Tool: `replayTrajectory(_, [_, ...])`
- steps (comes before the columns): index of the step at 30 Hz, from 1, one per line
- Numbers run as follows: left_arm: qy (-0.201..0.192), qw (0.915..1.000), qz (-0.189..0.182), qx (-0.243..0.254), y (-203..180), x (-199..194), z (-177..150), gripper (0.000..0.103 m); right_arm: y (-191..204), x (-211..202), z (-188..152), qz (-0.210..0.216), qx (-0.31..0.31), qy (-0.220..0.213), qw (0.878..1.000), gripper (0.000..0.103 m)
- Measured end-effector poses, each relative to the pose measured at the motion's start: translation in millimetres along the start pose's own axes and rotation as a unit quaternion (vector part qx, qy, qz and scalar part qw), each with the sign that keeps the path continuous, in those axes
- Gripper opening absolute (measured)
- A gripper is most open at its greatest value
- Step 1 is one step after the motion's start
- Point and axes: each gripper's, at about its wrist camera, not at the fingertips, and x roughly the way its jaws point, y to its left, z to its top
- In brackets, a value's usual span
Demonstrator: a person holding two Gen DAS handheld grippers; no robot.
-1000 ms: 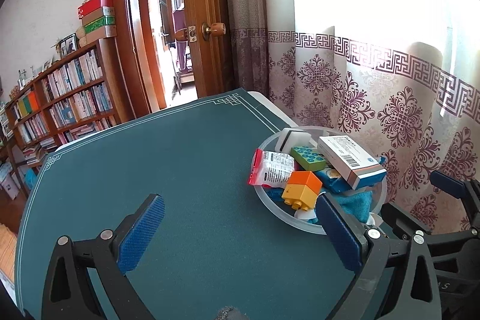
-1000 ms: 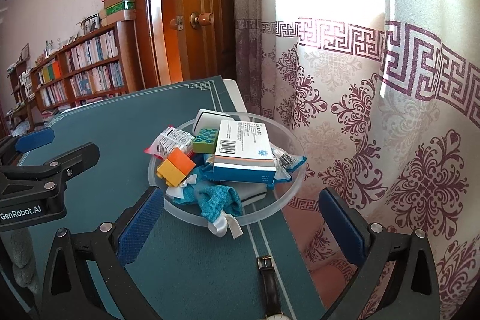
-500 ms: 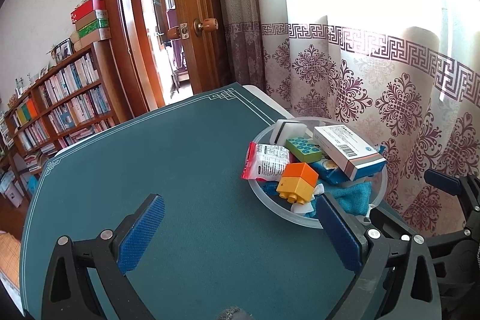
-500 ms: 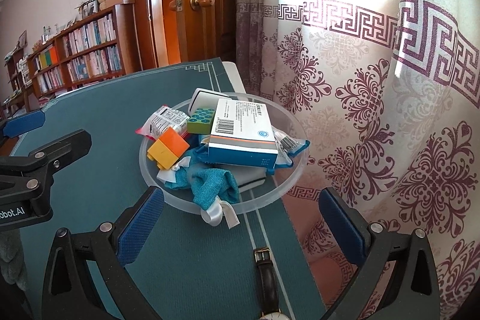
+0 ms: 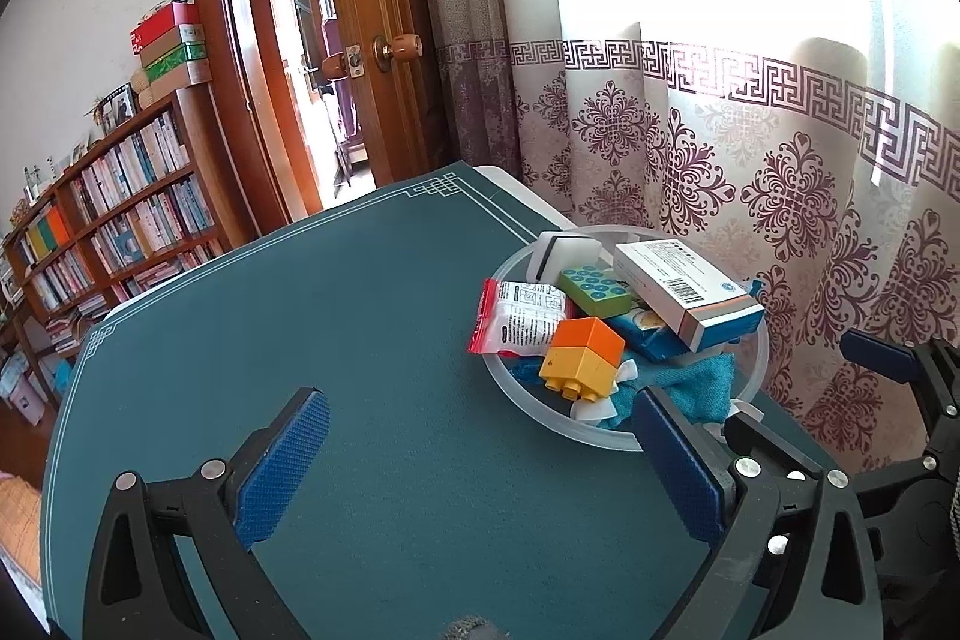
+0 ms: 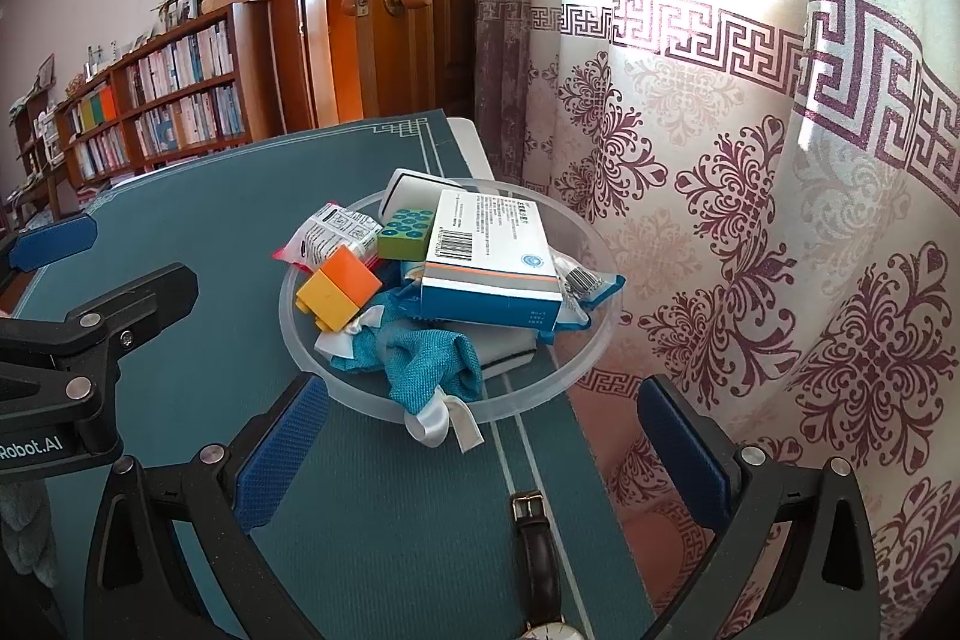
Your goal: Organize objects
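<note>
A clear plastic bowl (image 6: pixel 576 364) stands at the right edge of the teal table (image 5: pixel 360 316). It holds a white and blue medicine box (image 6: pixel 489 256), an orange and yellow brick (image 6: pixel 339 286), a green brick (image 6: pixel 405 233), a red-edged sachet (image 6: pixel 327 238), a teal cloth pouch (image 6: pixel 429 361) and more. The bowl also shows in the left wrist view (image 5: pixel 528 403). My left gripper (image 5: pixel 480 460) is open and empty, just left of the bowl. My right gripper (image 6: pixel 480 454) is open and empty, just in front of it.
A brown-strapped wristwatch (image 6: pixel 540 550) lies on the table near the right gripper. A patterned curtain (image 6: pixel 750 220) hangs close behind the bowl. A bookshelf (image 5: pixel 120 220) and an open door (image 5: pixel 360 40) stand beyond the table.
Both grippers have drawn a little closer to the bowl and tilted slightly. Both stay open. The objects in the bowl have not moved.
</note>
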Motion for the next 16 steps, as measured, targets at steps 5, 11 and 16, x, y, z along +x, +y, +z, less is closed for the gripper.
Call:
replayTrajectory(5, [0.002, 1.0, -0.006, 0.002, -2.5, 0.9, -1.2, 0.103, 0.0, 0.8, -0.6, 0.0, -0.001, 0.001, 1.0, 0.103])
replayTrajectory(11, [0.001, 1.0, -0.007, -0.001, -2.4, 0.4, -2.2, 0.103, -0.5, 1.3, -0.7, 0.0, 0.0, 0.001, 1.0, 0.103])
replayTrajectory(16, [0.002, 1.0, -0.009, 0.001, -2.0, -1.0, -3.4, 0.103, 0.5, 2.8, -2.6, 0.001, -0.001, 0.004, 1.0, 0.103])
